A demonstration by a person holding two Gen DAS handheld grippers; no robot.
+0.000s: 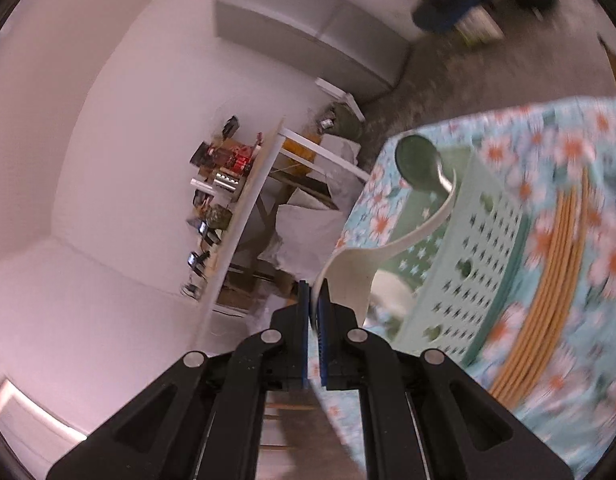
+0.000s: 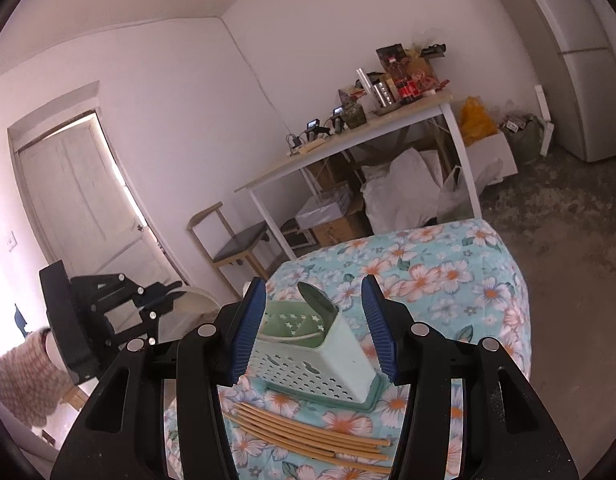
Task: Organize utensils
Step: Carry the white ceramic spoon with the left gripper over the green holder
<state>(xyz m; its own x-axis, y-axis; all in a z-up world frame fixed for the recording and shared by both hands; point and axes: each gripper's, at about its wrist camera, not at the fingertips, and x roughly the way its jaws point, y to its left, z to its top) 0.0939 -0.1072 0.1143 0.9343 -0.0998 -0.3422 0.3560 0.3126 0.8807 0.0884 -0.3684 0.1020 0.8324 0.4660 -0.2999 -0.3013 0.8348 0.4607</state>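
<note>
Up close, pale perforated utensil holder point(image 2: 320, 360)

A lived-in home room: a fridge point(image 2: 580, 80) in the corner, a white door point(image 2: 80, 200), a wooden chair point(image 2: 232, 240), a cluttered side table point(image 2: 348, 144) over boxes and bags, and a floral tablecloth point(image 2: 448, 280).

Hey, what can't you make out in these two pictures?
Left wrist view: white item in the left gripper shows only a curved edge; cannot name it.
Left wrist view: chopsticks are motion-blurred, count unclear.
Right wrist view: spoon handle hidden inside the caddy.
</note>
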